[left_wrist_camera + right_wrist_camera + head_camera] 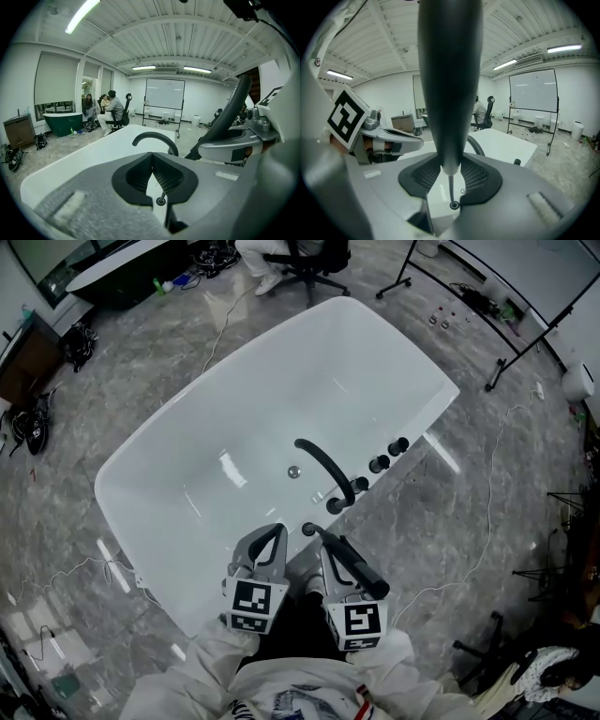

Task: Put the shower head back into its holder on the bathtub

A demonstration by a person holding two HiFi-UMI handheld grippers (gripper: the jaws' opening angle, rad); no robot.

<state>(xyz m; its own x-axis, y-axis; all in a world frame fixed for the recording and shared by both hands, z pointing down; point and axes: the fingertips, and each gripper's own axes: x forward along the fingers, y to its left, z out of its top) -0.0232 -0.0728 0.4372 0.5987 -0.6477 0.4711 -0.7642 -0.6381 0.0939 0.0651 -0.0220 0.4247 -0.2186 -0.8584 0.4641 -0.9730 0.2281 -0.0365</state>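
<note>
Grip: the right claw [451, 169] is clamping the shower head [450, 84] low on its black wand, pads pressing on both sides.
Partner: the left claw [152, 157] is sitting closed and empty just beside it.
Place: the shower head is hanging above the holder [453, 205], with a thin hose [450, 190] running from its tip down into that ring.
Surroundings: the holder is sitting on the bathtub [281, 399] rim, near the curved spout [323, 465].
Handling: the wand is looking stiff, smooth and probably slippery, and fairly light; gripping low is likely giving the best steering.
</note>
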